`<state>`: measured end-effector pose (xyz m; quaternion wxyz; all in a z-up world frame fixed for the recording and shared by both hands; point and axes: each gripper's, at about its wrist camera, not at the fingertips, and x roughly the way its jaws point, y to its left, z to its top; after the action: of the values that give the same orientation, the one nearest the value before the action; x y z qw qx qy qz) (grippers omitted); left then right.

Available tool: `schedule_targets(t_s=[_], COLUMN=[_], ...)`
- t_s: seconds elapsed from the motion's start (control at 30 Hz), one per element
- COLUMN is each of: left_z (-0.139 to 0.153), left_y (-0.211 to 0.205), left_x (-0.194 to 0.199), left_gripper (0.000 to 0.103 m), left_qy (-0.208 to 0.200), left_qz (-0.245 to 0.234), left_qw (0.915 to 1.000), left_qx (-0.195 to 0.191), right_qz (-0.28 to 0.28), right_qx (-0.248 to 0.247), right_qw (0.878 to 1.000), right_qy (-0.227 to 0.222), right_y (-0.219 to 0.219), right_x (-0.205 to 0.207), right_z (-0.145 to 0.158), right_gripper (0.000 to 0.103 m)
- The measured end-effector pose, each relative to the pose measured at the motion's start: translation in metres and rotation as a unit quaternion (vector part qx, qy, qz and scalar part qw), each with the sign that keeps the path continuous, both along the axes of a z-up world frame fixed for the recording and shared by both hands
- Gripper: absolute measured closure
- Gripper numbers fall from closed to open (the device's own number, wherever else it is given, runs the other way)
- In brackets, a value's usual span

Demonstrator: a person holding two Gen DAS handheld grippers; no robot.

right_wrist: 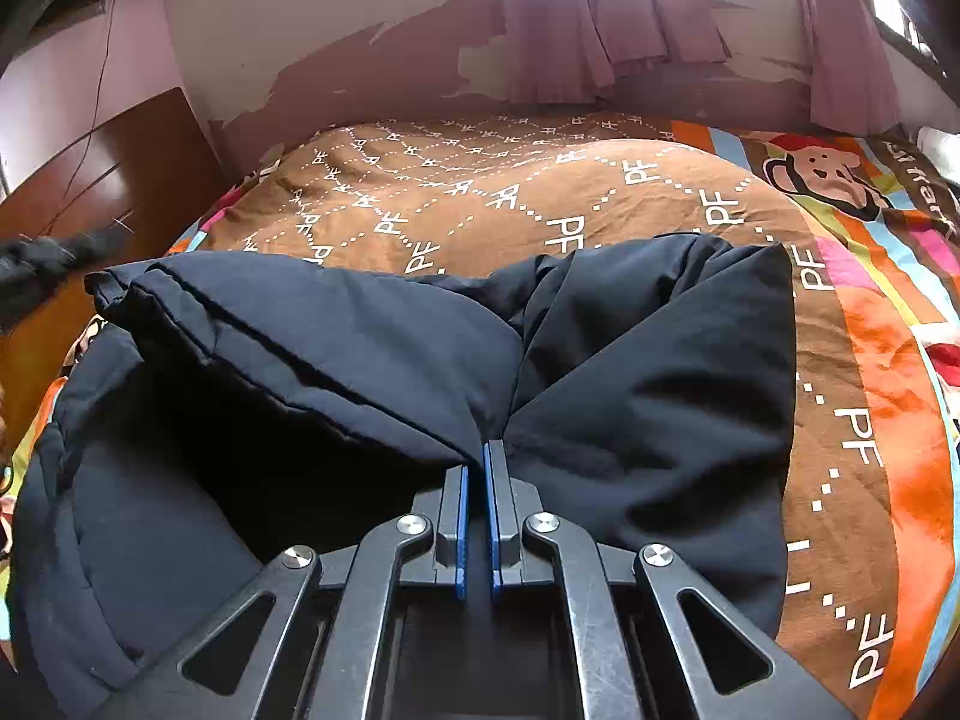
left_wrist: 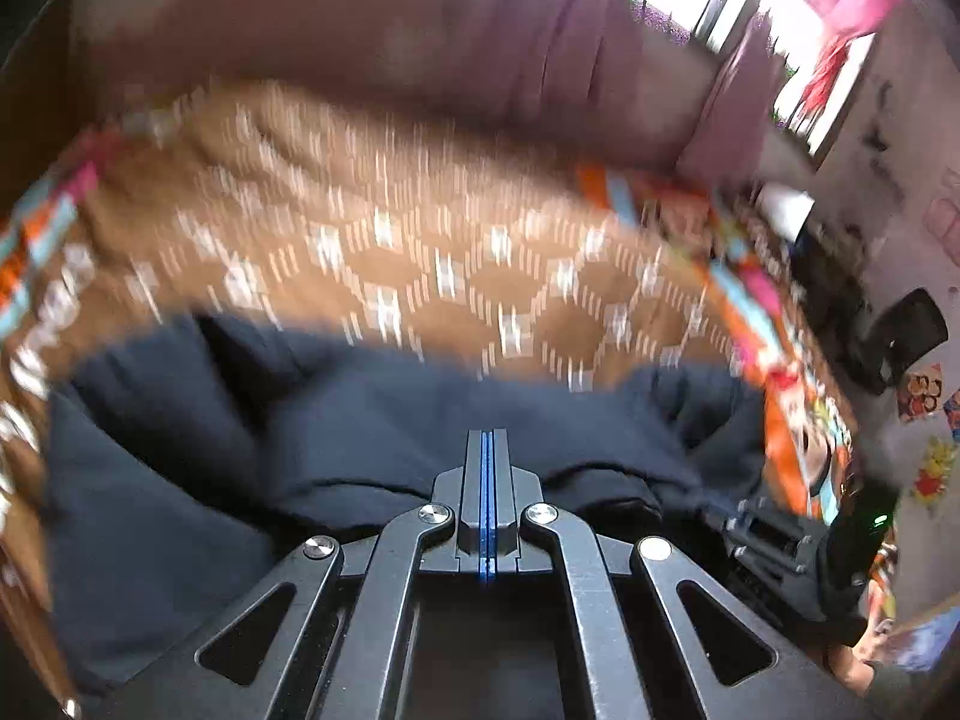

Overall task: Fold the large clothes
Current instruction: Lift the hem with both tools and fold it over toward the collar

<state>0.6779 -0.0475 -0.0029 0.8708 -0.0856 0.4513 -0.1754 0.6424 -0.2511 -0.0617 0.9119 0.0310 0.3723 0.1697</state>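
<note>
Black claw (right_wrist: 478, 456), blue pads (right_wrist: 461, 534)

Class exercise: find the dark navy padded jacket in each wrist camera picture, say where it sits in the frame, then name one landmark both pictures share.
Left wrist view: the navy jacket fills the lower half, blurred, just beyond the shut left tool.
Right wrist view: the navy jacket covers centre and lower left; the right tool pinches a fold of it.
Shared landmark: the brown patterned bedspread behind the jacket.
</note>
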Motion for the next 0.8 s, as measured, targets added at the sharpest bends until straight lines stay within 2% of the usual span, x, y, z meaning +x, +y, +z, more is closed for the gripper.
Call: schedule_targets(t_s=[0.07, 0.2, 0.3, 0.33, 0.37, 0.47, 0.53, 0.57, 0.63, 0.67, 0.73, 0.8], left_z=[-0.016, -0.033, -0.037, -0.036, -0.035, -0.035, -0.038, -0.041, -0.045, -0.046, -0.045, -0.045], left_y=[-0.003, 0.007, 0.014, 0.014, 0.014, 0.012, 0.012, 0.013, 0.015, 0.017, 0.017, 0.014], left_x=[0.006, 0.010, 0.008, 0.008, 0.009, 0.014, 0.013, 0.013, 0.012, 0.012, 0.016, 0.017], left_gripper=[0.103, 0.103, 0.103, 0.103, 0.103, 0.103, 0.103, 0.103, 0.103, 0.103, 0.103, 0.103], left_qy=[0.028, 0.054, 0.054, 0.052, 0.050, 0.049, 0.052, 0.055, 0.059, 0.064, 0.073, 0.074], left_qz=[0.014, 0.027, 0.024, 0.020, 0.016, 0.011, 0.010, 0.009, 0.010, 0.012, 0.014, 0.017], left_qw=[0.9993, 0.9980, 0.9981, 0.9983, 0.9984, 0.9981, 0.9977, 0.9975, 0.9975, 0.9974, 0.9967, 0.9961], left_qx=[0.018, 0.017, 0.017, 0.019, 0.023, 0.036, 0.041, 0.043, 0.038, 0.031, 0.034, 0.044], right_qz=[0.002, 0.010, 0.011, 0.008, 0.005, -0.001, -0.005, -0.002, 0.041, 0.052, 0.036, 0.015], right_qx=[-0.001, -0.007, -0.007, -0.021, -0.035, -0.052, -0.059, -0.067, -0.085, -0.076, -0.052, -0.031], right_qw=[1.000, 1.000, 1.000, 1.000, 0.999, 0.998, 0.998, 0.998, 0.994, 0.994, 0.997, 0.999], right_qy=[0.005, 0.011, -0.006, -0.012, -0.014, -0.037, -0.032, -0.019, 0.047, 0.054, 0.045, 0.016], right_y=[0.001, 0.004, 0.000, 0.000, 0.001, 0.007, 0.012, 0.015, 0.025, 0.025, 0.020, 0.014], right_x=[0.001, 0.003, -0.001, -0.001, 0.000, 0.005, 0.008, 0.010, 0.017, 0.016, 0.013, 0.012], right_z=[-0.001, 0.002, 0.016, 0.022, 0.026, 0.045, 0.055, 0.058, 0.056, 0.059, 0.066, 0.075], right_gripper=[0.097, 0.096, 0.078, 0.069, 0.067, 0.067, 0.067, 0.067, 0.067, 0.067, 0.067, 0.067])
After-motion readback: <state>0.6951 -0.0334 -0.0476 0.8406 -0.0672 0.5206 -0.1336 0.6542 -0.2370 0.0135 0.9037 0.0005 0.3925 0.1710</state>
